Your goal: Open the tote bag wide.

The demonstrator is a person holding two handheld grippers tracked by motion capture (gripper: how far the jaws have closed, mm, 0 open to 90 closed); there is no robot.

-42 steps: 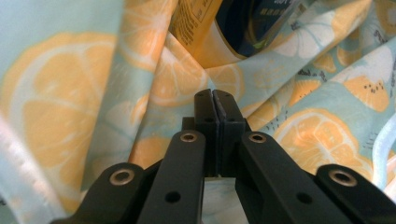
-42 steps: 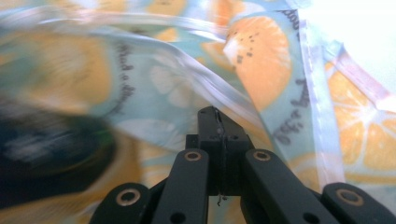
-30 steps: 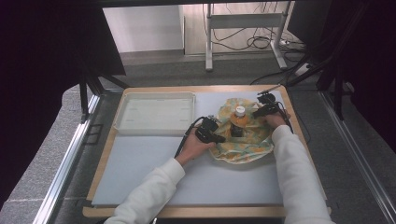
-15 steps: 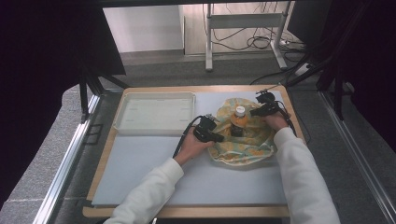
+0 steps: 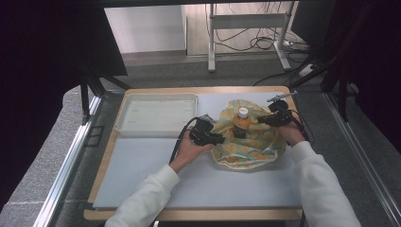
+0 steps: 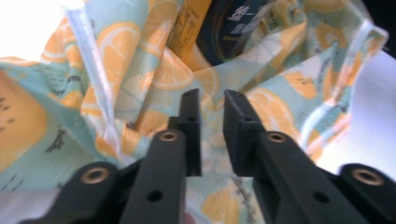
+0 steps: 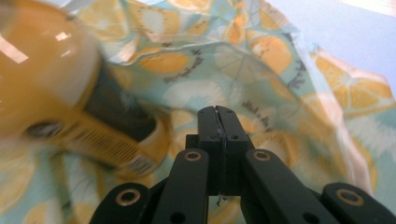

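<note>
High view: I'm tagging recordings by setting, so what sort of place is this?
Probably a lab or recording bench, not a home: a board-topped table on a metal frame, loose cables on the floor behind, dark screens at both sides.

Not much I can actually read from my end. In the left gripper view the bottle [image 6: 233, 28] has a dark label with pale East Asian characters, cut off at the top edge, so I can't make out what they say. The lemon-print cloth [image 6: 140, 60] around the bottle carries small dark script beside the slices, too blurry. In the right gripper view there's a barcode low on the bottle, digits unreadable.
</note>
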